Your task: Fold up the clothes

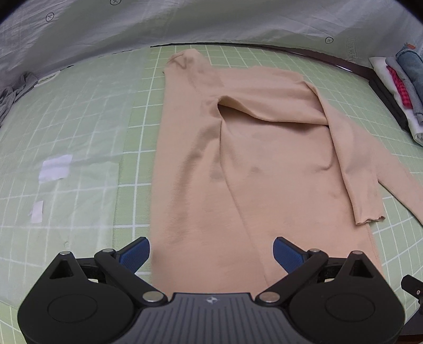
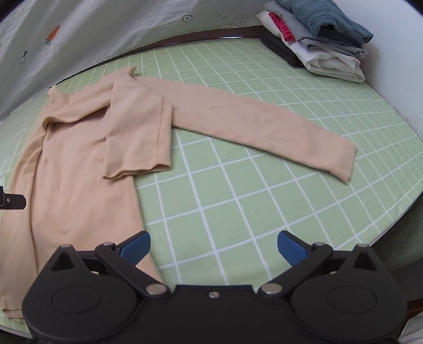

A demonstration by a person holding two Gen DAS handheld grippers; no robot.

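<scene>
A beige long-sleeved top (image 1: 238, 164) lies flat on the green grid mat (image 1: 79, 132), neck end far from me. One sleeve (image 2: 137, 132) is folded over the body; the other sleeve (image 2: 264, 124) stretches out to the right across the mat (image 2: 238, 198). My left gripper (image 1: 211, 251) hovers open above the top's near hem, nothing between its blue pads. My right gripper (image 2: 214, 246) is open too, over bare mat just right of the top's (image 2: 79, 158) lower edge; its left pad (image 2: 137, 247) overlaps the fabric edge in view.
A stack of folded clothes (image 2: 325, 37) sits at the far right corner of the table, also seen as a pile (image 1: 404, 90). A grey cloth backdrop (image 1: 185, 21) hangs behind. A crumpled grey garment (image 1: 18, 90) lies at far left. White tape patches (image 1: 55, 166) mark the mat.
</scene>
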